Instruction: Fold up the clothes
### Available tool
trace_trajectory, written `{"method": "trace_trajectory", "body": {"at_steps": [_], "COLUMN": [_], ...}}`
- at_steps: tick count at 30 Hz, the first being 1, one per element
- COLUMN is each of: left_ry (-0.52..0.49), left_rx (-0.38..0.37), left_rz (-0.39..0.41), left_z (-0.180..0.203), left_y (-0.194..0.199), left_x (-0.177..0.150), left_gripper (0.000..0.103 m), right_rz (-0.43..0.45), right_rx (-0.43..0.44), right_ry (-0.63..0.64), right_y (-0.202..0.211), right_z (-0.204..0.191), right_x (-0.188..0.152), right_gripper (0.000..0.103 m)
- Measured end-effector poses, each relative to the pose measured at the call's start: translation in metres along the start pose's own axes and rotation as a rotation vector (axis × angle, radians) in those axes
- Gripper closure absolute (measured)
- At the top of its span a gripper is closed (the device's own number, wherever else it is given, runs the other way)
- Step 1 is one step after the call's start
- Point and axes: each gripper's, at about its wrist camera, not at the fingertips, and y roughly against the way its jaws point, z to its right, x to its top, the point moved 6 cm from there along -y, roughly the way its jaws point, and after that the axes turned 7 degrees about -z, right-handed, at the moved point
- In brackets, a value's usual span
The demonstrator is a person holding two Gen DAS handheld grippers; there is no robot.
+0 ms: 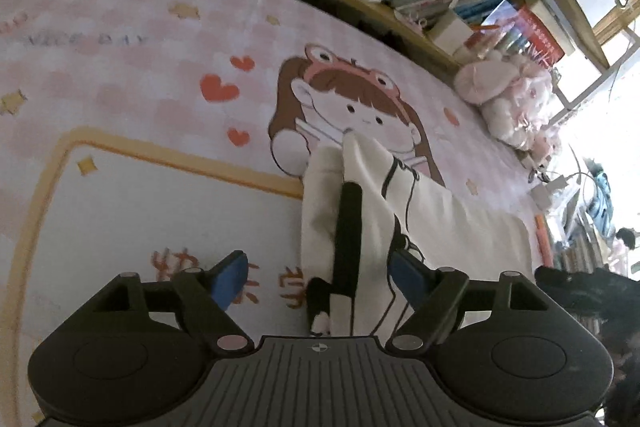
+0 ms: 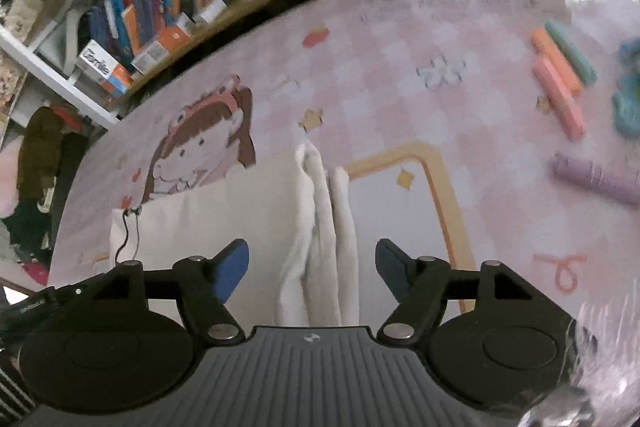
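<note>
White garment [image 1: 440, 219] with black line print, bunched in upright folds on a pink checked cartoon mat [image 1: 140, 67] printed "NICE DAY" and orange Chinese characters. Left gripper [image 1: 316, 279] and right gripper [image 2: 312, 267]: jaws spread, folds between the blue pads, unpinched. Bookshelf [image 2: 132, 11] behind; one box reads "Tomile". Highlighter pens [image 2: 560, 83] lie right.
</note>
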Motion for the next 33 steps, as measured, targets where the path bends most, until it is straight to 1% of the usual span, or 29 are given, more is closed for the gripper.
{"method": "trace_trajectory", "body": {"at_steps": [4,7,8,9,10,11,12,13,14,15,16,17,18,19,21,22,23,24,25,26,27,28,31,33], "left_ry": [0.009,0.014,0.017,0.017,0.016,0.016,0.020,0.026,0.029,0.031,0.002,-0.038,-0.086,-0.136,-0.149,-0.150,-0.127,-0.091,-0.056,-0.035,-0.020,-0.006,0.025,0.039], "left_rx": [-0.009,-0.022,-0.027,-0.038,-0.050,-0.058,-0.068,-0.079,-0.075,-0.066,-0.043,-0.016,0.003,0.019,0.022,0.022,0.010,-0.003,-0.019,-0.035,-0.044,-0.051,-0.097,-0.121], "left_rz": [-0.001,0.000,-0.001,-0.006,-0.012,-0.015,-0.025,-0.037,-0.043,-0.047,-0.034,-0.017,0.003,0.024,0.017,0.009,-0.002,-0.014,-0.026,-0.035,-0.043,-0.051,-0.046,-0.047], "left_z": [0.002,0.003,0.004,0.006,0.008,0.010,0.012,0.014,0.017,0.020,0.025,0.032,0.039,0.046,0.045,0.044,0.039,0.033,0.027,0.024,0.021,0.018,0.013,0.013], "left_y": [-0.006,-0.008,-0.009,-0.010,-0.012,-0.014,-0.017,-0.021,-0.023,-0.026,-0.024,-0.020,-0.015,-0.008,-0.006,-0.006,-0.008,-0.010,-0.012,-0.013,-0.015,-0.017,-0.020,-0.022], "left_x": [0.002,0.005,0.006,0.007,0.007,0.008,0.009,0.010,0.010,0.010,0.010,0.010,0.008,0.007,0.006,0.005,0.006,0.007,0.008,0.009,0.010,0.010,0.011,0.013], "left_gripper": [0.023,0.025,0.025,0.025,0.026,0.027,0.037,0.062,0.065,0.072,0.083,0.088,0.090,0.090,0.089,0.084,0.082,0.076,0.072,0.070,0.066,0.059,0.057,0.061], "right_rz": [-0.032,-0.029,-0.031,-0.033,-0.036,-0.039,-0.043,-0.046,-0.045,-0.040,-0.024,0.001,0.026,0.059,0.084,0.096,0.083,0.066,0.050,0.044,0.039,0.031,0.015,0.015], "right_rx": [-0.009,-0.003,-0.001,0.000,0.008,0.018,0.027,0.026,0.026,0.025,0.016,0.001,-0.015,-0.019,-0.013,-0.010,-0.010,-0.010,-0.011,-0.002,0.008,0.008,0.006,-0.002], "right_ry": [-0.038,-0.045,-0.040,-0.034,-0.035,-0.037,-0.039,-0.029,-0.028,-0.024,-0.006,0.027,0.063,0.098,0.091,0.086,0.057,0.025,-0.007,-0.025,-0.041,-0.047,-0.055,-0.051], "right_y": [-0.008,-0.012,-0.013,-0.014,-0.016,-0.018,-0.020,-0.021,-0.023,-0.023,-0.021,-0.017,-0.013,-0.007,-0.001,0.001,-0.001,-0.005,-0.008,-0.009,-0.010,-0.012,-0.019,-0.020], "right_z": [0.005,0.005,0.004,0.002,0.001,-0.001,-0.003,-0.005,-0.007,-0.008,-0.012,-0.016,-0.021,-0.026,-0.026,-0.025,-0.020,-0.014,-0.009,-0.006,-0.004,-0.003,-0.004,-0.007], "right_x": [-0.005,-0.007,-0.008,-0.008,-0.008,-0.008,-0.008,-0.008,-0.007,-0.008,-0.008,-0.009,-0.009,-0.010,-0.012,-0.013,-0.013,-0.013,-0.013,-0.013,-0.013,-0.013,-0.014,-0.015], "right_gripper": [0.035,0.037,0.039,0.045,0.057,0.058,0.060,0.066,0.069,0.072,0.078,0.085,0.086,0.087,0.087,0.085,0.081,0.077,0.071,0.069,0.068,0.063,0.060,0.060]}}
